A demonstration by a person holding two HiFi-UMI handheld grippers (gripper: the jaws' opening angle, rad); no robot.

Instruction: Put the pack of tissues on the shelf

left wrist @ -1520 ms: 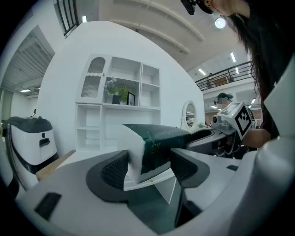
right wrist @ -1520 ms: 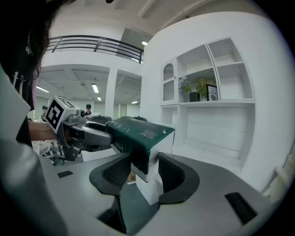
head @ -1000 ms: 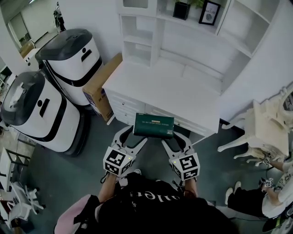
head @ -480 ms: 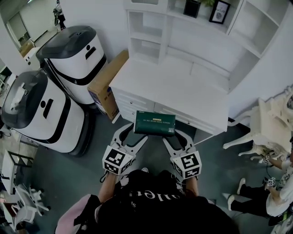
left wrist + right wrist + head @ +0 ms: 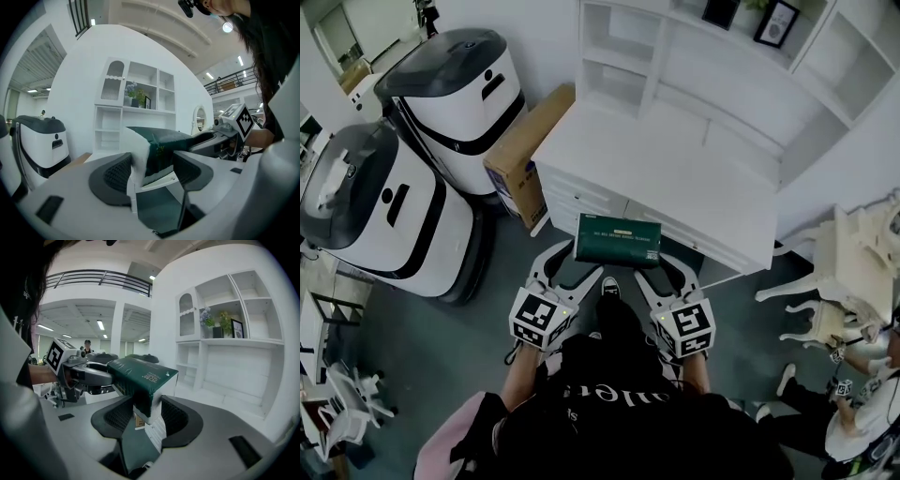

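The pack of tissues (image 5: 618, 239) is a dark green and white box held level in the air between both grippers, just in front of the white desk (image 5: 675, 178). My left gripper (image 5: 576, 265) is shut on the pack's (image 5: 161, 147) left end, and my right gripper (image 5: 660, 269) is shut on the pack's (image 5: 140, 378) right end. The white shelf unit (image 5: 712, 70) rises behind the desktop, with open compartments; in the right gripper view the shelf unit (image 5: 225, 329) stands ahead on the right.
Two large white and black machines (image 5: 384, 187) stand at the left. A cardboard box (image 5: 525, 155) leans against the desk's left side. A white chair (image 5: 839, 272) and a seated person (image 5: 862, 412) are at the right. Framed pictures (image 5: 773, 21) sit on an upper shelf.
The view and both grippers, still holding the pack, have moved slightly closer to the desk. The pack stays gripped at both ends.
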